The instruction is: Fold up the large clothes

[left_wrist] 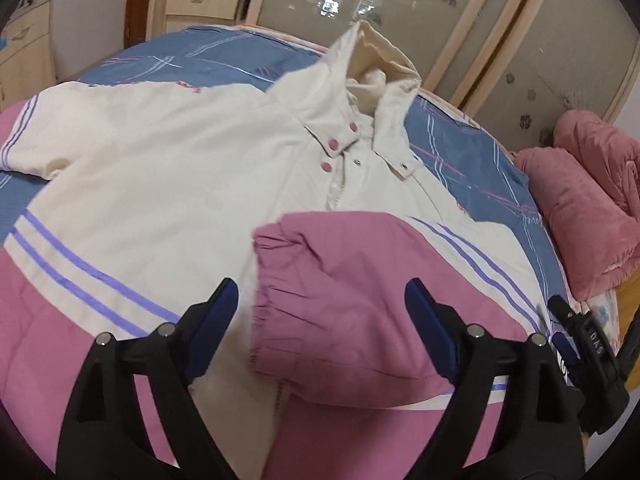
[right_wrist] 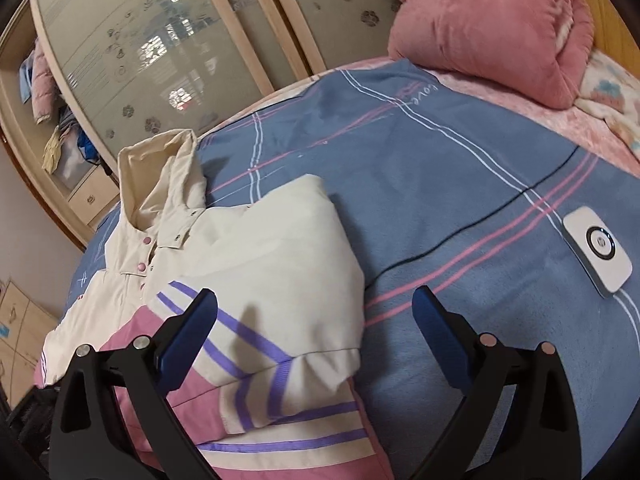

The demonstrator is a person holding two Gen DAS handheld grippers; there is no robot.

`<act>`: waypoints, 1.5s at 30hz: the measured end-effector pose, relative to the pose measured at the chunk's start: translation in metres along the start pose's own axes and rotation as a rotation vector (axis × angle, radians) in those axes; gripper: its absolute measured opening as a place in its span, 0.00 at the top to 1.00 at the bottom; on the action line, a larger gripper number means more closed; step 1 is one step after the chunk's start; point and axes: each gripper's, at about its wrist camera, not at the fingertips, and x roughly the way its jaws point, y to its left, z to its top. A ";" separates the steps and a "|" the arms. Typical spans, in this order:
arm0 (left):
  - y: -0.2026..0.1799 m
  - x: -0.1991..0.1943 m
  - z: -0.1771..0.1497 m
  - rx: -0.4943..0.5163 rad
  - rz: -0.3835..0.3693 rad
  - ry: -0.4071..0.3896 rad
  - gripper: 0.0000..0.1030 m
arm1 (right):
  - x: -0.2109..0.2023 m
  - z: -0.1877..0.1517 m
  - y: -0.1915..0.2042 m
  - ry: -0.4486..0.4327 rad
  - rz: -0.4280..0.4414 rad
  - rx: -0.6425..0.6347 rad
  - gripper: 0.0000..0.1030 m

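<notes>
**Hooded jacket lies on the bed, one sleeve folded across its front**

A cream and pink hooded jacket [left_wrist: 168,168] lies flat on the bed [right_wrist: 460,200], which is covered with a blue sheet with pink and white lines. The hood [left_wrist: 376,60] points toward the wardrobe with frosted sliding doors [left_wrist: 400,4]. The front is closed with pink snap buttons [left_wrist: 333,144] below the collar. One sleeve, with a pink elastic cuff [left_wrist: 288,280], is folded over the chest, and its cuff lies near the zipper line. The other sleeve [left_wrist: 36,136] is spread out to the side on the sheet.

The left hand-held gripper [left_wrist: 322,320] is released: its blue pads stand wide apart above the folded cuff and do not press on it. The right hand-held gripper [right_wrist: 316,332] is also released, with nothing between its pads; it hovers above the folded shoulder edge of the jacket, where the cream cloth meets the blue sheet.

A pink plush blanket [right_wrist: 480,32] is rolled up at the far corner of the bed. A small white device [right_wrist: 598,254] with a round button lies on the sheet, and a thin black cable [right_wrist: 460,236] runs from it.
</notes>
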 end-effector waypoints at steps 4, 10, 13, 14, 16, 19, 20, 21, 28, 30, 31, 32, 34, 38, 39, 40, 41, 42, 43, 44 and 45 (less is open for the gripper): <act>0.010 0.011 -0.002 -0.048 -0.068 0.117 0.13 | 0.002 -0.003 0.009 0.001 -0.008 -0.032 0.05; -0.002 0.039 -0.018 0.035 -0.045 0.216 0.13 | 0.006 -0.008 0.025 0.013 -0.010 -0.091 0.05; -0.005 0.042 -0.023 0.069 -0.030 0.199 0.13 | 0.007 -0.009 0.026 0.018 -0.013 -0.101 0.05; -0.005 0.041 -0.025 0.075 -0.027 0.187 0.18 | 0.007 -0.009 0.026 0.020 -0.011 -0.097 0.05; -0.006 0.040 -0.025 0.090 0.016 0.165 0.48 | 0.008 -0.010 0.028 0.021 -0.010 -0.095 0.05; 0.003 0.034 -0.020 0.057 0.011 0.125 0.66 | 0.009 -0.010 0.030 0.025 -0.009 -0.103 0.05; 0.007 0.032 -0.019 0.030 -0.009 0.120 0.67 | 0.008 -0.011 0.030 0.025 -0.006 -0.104 0.05; 0.010 0.030 -0.017 0.017 -0.016 0.110 0.68 | 0.007 -0.011 0.030 0.022 -0.004 -0.104 0.05; 0.025 -0.019 0.008 0.024 0.099 -0.122 0.88 | -0.001 -0.008 0.025 -0.015 0.014 -0.073 0.05; 0.043 -0.031 0.023 -0.004 0.170 -0.181 0.88 | -0.011 -0.008 0.029 -0.053 0.057 -0.087 0.05; 0.049 -0.034 0.027 -0.010 0.194 -0.196 0.88 | -0.015 -0.008 0.034 -0.072 0.071 -0.106 0.05; 0.058 -0.037 0.031 -0.018 0.223 -0.210 0.88 | -0.021 -0.011 0.043 -0.098 0.089 -0.149 0.05; 0.072 -0.035 0.034 -0.039 0.257 -0.204 0.88 | -0.023 -0.016 0.059 -0.100 0.107 -0.231 0.01; 0.090 -0.015 0.026 -0.067 0.269 -0.129 0.86 | -0.010 -0.025 0.076 -0.013 0.187 -0.294 0.01; 0.090 -0.010 0.024 -0.058 0.282 -0.124 0.86 | -0.009 -0.026 0.077 0.013 0.247 -0.287 0.01; 0.090 -0.005 0.022 -0.048 0.297 -0.122 0.84 | -0.009 -0.027 0.078 0.041 0.331 -0.281 0.01; 0.091 -0.001 0.019 -0.042 0.311 -0.118 0.83 | -0.011 -0.028 0.082 0.069 0.411 -0.283 0.01; 0.093 0.003 0.016 -0.043 0.317 -0.113 0.81 | -0.012 -0.029 0.085 0.090 0.461 -0.293 0.01; 0.092 0.006 0.014 -0.046 0.321 -0.112 0.77 | -0.013 -0.032 0.090 0.113 0.511 -0.310 0.01; 0.093 0.009 0.013 -0.044 0.331 -0.115 0.75 | -0.013 -0.036 0.096 0.142 0.561 -0.323 0.01; 0.092 0.011 0.012 -0.036 0.340 -0.118 0.74 | -0.010 -0.039 0.100 0.179 0.602 -0.323 0.01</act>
